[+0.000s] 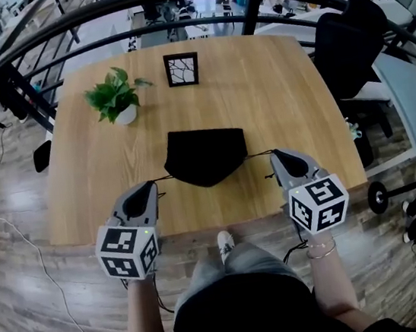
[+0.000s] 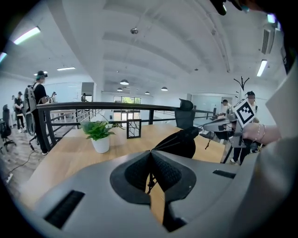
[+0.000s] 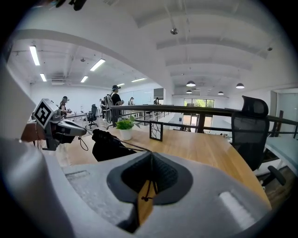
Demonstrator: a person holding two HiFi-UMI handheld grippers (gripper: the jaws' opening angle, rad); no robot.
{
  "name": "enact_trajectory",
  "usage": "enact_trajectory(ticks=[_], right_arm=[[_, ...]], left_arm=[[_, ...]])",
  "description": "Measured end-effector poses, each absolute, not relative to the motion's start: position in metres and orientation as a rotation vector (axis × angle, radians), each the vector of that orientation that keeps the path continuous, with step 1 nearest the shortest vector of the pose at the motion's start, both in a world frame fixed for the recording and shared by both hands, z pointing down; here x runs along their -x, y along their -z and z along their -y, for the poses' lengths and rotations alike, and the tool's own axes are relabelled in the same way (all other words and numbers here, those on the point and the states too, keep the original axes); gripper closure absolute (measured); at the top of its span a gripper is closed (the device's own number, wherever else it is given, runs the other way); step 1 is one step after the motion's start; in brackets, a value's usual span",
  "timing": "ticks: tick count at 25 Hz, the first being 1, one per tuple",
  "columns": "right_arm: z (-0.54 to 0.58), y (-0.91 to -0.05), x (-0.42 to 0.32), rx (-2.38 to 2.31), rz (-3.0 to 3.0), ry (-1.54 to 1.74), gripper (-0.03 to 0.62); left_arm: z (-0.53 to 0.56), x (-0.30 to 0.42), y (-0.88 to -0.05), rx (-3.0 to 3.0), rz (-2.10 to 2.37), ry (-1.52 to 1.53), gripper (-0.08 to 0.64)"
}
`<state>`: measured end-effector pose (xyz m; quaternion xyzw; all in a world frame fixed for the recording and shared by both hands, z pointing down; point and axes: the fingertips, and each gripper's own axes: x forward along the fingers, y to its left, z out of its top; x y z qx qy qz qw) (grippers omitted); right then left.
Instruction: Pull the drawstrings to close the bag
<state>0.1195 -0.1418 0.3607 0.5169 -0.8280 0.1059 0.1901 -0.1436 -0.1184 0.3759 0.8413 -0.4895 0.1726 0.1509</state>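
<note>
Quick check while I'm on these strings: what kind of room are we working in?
Most likely an open-plan office or lab, possibly on a raised level: a wooden table beside a black railing, a black office chair, and ceiling strip lights.

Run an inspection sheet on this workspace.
Surface: wooden table, mostly bare.
Job's things: black bag on the table near its front edge; left drawstring and right drawstring run out sideways and look taut.
Clutter: potted plant and picture frame at the far edge, apart from the bag.
Grippers: left gripper shut on left drawstring; right gripper shut on right drawstring.
Cables: white cable on the floor, left of the table.
Surroundings: black railing, office chair, people standing well off.
</note>
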Motion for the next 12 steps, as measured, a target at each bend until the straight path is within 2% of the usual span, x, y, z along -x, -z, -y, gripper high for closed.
enact_trajectory(ticks=[12], right_arm=[[0.158, -0.342, -0.123, -1.505, 2.371, -0.290, 0.592]], left_arm=[[0.132, 0.156, -0.358, -2.411, 1.498, -0.438, 0.541]])
